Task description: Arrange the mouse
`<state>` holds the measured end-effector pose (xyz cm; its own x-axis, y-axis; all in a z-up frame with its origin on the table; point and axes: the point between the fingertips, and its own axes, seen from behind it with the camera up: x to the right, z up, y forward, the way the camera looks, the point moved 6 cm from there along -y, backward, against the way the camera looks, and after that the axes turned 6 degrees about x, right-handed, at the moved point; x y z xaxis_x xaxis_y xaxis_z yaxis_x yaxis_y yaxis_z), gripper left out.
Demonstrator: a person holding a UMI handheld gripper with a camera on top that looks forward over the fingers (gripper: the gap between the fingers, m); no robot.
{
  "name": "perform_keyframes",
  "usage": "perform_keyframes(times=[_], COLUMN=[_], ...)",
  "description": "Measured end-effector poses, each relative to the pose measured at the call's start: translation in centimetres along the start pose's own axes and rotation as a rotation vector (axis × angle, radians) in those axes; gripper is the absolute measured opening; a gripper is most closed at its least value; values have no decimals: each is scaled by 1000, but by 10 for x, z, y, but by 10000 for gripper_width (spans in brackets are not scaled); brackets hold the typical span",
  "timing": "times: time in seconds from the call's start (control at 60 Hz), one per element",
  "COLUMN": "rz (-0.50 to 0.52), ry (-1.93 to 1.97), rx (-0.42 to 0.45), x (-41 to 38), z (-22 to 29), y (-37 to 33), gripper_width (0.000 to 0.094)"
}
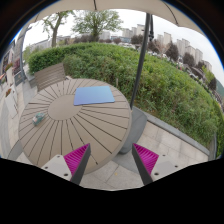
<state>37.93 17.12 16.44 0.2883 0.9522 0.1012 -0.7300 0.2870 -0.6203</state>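
We saw a small, greyish mouse (pixel 38 118) lying near the left rim of a round, slatted wooden table (pixel 75 128). It looked too small for us to tell which way it faced. A flat, rectangular blue mouse pad (pixel 94 95) lay on the far part of the same tabletop, slightly askew and bare, well apart from the mouse. Both sat beyond the gripper (pixel 110 160), whose fingers stood spread apart, holding nothing; the mouse lay ahead and off to their left.
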Motion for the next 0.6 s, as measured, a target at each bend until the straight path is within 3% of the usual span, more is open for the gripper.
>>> perform_keyframes(times=[0.233,0.6], rz=[83,211], ry=[-23,-90], rx=[-8,-19], x=[-49,-215], z=[-7,-13], y=[21,31], gripper_width=[854,856])
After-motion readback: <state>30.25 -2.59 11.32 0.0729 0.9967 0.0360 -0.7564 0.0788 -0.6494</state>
